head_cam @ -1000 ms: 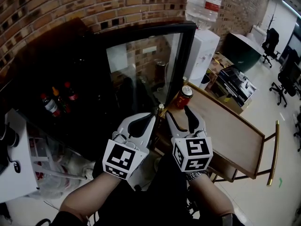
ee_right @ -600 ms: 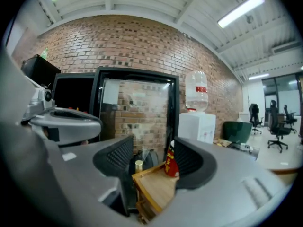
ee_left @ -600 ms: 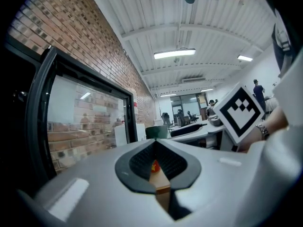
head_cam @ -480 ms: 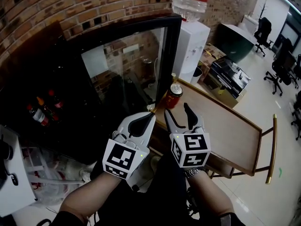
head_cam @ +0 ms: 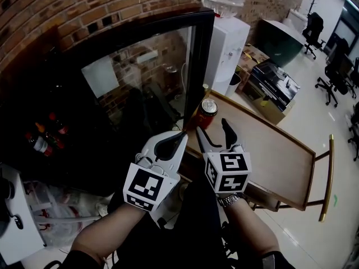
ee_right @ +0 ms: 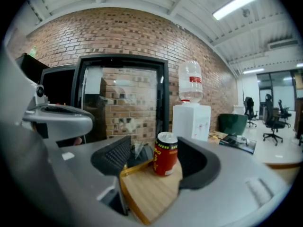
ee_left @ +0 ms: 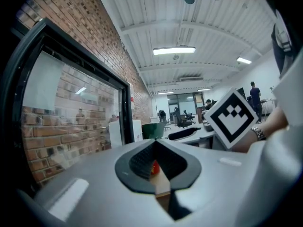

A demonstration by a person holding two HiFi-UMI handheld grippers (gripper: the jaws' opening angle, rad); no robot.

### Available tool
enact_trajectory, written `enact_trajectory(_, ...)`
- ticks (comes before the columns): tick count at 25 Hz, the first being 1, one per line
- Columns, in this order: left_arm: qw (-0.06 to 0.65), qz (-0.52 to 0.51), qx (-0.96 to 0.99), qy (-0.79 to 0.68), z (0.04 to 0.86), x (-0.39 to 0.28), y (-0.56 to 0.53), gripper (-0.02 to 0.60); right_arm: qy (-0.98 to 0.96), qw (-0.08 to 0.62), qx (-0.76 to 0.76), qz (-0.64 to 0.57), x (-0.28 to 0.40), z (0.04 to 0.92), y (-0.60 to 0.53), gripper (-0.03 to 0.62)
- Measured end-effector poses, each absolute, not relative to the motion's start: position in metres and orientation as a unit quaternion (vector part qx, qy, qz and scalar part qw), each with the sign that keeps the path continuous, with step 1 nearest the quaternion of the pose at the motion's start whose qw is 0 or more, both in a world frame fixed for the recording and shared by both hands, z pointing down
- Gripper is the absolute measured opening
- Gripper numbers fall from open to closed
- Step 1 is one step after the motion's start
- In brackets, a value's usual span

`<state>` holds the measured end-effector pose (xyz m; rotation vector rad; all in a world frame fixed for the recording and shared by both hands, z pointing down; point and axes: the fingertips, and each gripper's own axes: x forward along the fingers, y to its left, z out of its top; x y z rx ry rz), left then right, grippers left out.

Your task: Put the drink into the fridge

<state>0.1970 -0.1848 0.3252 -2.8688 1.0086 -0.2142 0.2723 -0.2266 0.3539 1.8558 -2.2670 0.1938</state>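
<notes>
Far to the left of the can (head_cam: 208, 110), inside the dark fridge (head_cam: 61, 105), a few bottles (head_cam: 39, 142) already stand, and a careless set-down could knock them over. Just left of the can rises the black-framed glass door (head_cam: 151, 77). Its edge looks like the main obstacle, since a swing toward the shelf could strike it. Below and left of the can, the left hand-held gripper (head_cam: 183, 133) has its jaws together and holds nothing. The can itself stands upright at the corner of the table (head_cam: 269, 156). A bump from a jaw tip could tip it or push it off that corner. Just below the can, the right hand-held gripper (head_cam: 212, 126) has just been opening wide, and the can is ahead of its tips, not yet between the pads. Behind and to the right of the can are a water dispenser (head_cam: 227, 49) and office chairs (head_cam: 311, 29), well clear.
</notes>
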Motion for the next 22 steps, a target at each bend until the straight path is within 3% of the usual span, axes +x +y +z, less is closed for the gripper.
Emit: enact_trajectory(22, 0.044, -0.096, -0.942, 0.319, 0.337, 0.193, -0.23, 0.003, -0.742, 0.135, 0.648, 0.112, 0.289, 0.399, -0.299, 0.334)
